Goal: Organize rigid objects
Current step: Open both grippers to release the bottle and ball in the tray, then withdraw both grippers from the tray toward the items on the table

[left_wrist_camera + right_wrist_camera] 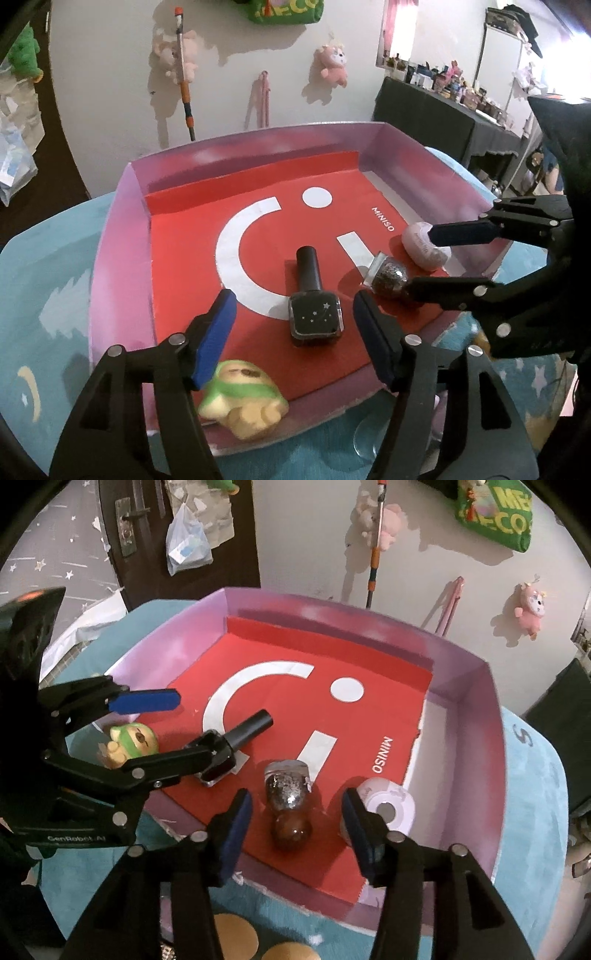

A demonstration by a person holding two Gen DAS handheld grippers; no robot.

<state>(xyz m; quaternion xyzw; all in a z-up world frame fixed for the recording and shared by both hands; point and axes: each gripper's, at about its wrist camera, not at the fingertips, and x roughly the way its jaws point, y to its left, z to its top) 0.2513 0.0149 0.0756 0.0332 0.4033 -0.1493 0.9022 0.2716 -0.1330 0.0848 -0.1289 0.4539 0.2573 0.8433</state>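
Tray [122, 236]: a shallow pink-walled box is set on a blue star-patterned tabletop [44, 295]; its floor is lined with a red sheet [184, 258] printed with a white smiley and the word MINISO.
Figurine [243, 398]: a small cream toy with a green band is seen at the tray's near left corner, just beside the left pad of the left tongs; it is blurred in the left wrist view.
Left tongs [291, 343]: the jaws are parted and nothing is gripped; the black bottle lies between the blue pads with a gap on each side.
Black bottle [314, 306]: a square nail-polish bottle with star marks is laid flat on the red sheet, its cap pointed toward the far wall.
Glitter bottle [288, 805]: a round bottle with silver glitter is laid on the red sheet to the right of the black bottle, between the pads of the right tongs and untouched by them.
Right tongs [295, 830]: the jaws are released, with nothing clamped.
Pink case [388, 805]: a pale rounded case is seen near the tray's right wall, just beside the right pad of the right tongs.
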